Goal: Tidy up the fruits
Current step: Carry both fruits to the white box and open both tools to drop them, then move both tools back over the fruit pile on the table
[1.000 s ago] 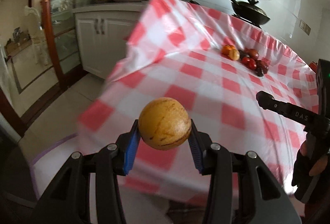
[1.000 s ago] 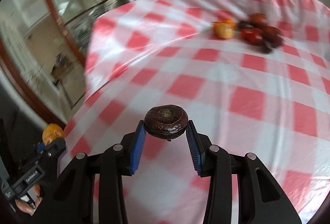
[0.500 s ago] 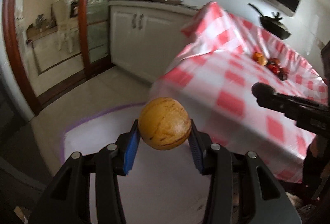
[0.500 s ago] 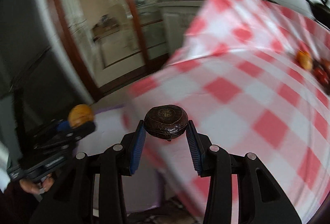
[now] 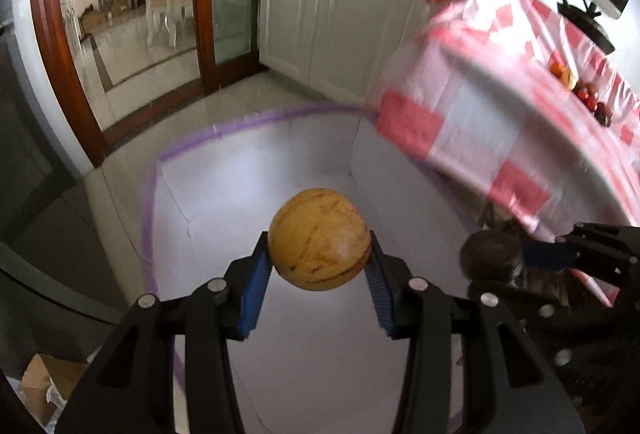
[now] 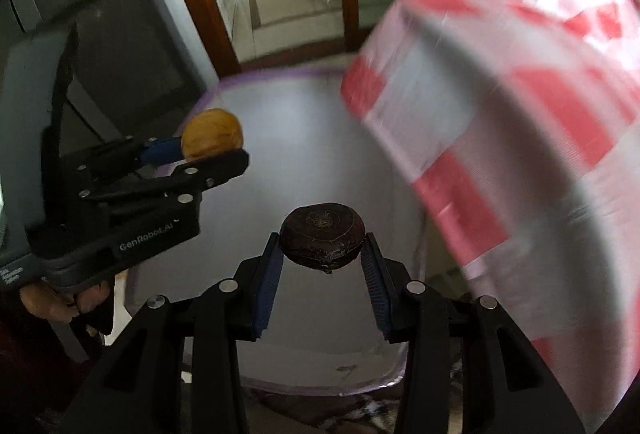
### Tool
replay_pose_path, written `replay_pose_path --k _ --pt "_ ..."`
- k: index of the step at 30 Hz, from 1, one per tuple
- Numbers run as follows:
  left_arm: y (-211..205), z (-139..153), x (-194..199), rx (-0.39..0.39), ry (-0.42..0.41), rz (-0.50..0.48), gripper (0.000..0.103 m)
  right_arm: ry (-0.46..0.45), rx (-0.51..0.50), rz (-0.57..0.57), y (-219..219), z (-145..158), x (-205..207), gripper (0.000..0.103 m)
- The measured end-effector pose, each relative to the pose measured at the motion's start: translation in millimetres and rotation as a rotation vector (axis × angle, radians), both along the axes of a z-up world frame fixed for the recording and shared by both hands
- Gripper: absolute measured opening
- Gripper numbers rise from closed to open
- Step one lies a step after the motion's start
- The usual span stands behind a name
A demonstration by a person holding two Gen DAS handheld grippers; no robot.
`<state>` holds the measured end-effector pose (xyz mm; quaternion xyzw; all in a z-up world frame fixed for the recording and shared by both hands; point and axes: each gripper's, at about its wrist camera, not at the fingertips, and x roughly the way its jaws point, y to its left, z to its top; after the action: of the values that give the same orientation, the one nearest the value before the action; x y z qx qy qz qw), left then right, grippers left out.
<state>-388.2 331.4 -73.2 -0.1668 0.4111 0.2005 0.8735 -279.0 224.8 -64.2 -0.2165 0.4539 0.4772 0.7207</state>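
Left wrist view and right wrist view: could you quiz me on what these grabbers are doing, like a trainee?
1. True or false: the left gripper is empty.
2. What does the right gripper hold? A) dark purple flattened fruit B) red apple C) nothing
3. Fill in: both grippers hang over the white fabric bin with a ___ rim.

Key: 1 false, it clamps a round yellow-orange streaked fruit; 2 A; 3 purple.

1. Yellow-orange round fruit (image 5: pixel 319 239) with thin brown streaks: whole, suspended above the white purple-rimmed container (image 5: pixel 280 162).
2. Dark maroon flattened fruit (image 6: pixel 322 235), calyx end uppermost: likewise above the container.
3. Remaining fruits (image 5: pixel 580 92), orange, red and dark: clustered on the checked table, well apart from the container.
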Motion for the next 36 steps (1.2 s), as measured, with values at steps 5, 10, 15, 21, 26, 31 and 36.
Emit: replay_pose_path --k 5,10,15,21,26,31,36 --pt "1.8 -30.9 1.8 -0.032 0.069 0.036 0.047 0.042 -0.078 0.002 11.4 -29.7 0.1 0.041" --pt "12.4 -36.9 -4.6 -0.082 0.050 0.102 0.063 0.049 -0.155 0.036 22.2 -51.7 -7.7 0.041" --pt "8.4 -43.9 -5.8 -0.131 0.072 0.127 0.066 0.037 -0.173 0.061 29.5 -53.7 -15.8 0.051" --pt "-8.2 -44.2 -4.2 -0.141 0.083 0.087 0.076 0.009 -0.129 0.068 23.3 -42.2 -17.8 0.063" --pt "-4.0 -16.1 -3.9 -0.041 0.010 0.092 0.100 -0.033 -0.037 0.024 8.5 -16.6 -0.7 0.072" --pt "-14.6 25.7 4.8 0.125 -0.073 0.069 0.102 -0.052 0.114 -0.024 -22.7 25.1 18.2 0.081" --pt "-34.8 78.5 28.5 0.190 -0.152 0.038 0.102 -0.158 0.252 -0.086 -65.3 76.6 28.0 0.086"
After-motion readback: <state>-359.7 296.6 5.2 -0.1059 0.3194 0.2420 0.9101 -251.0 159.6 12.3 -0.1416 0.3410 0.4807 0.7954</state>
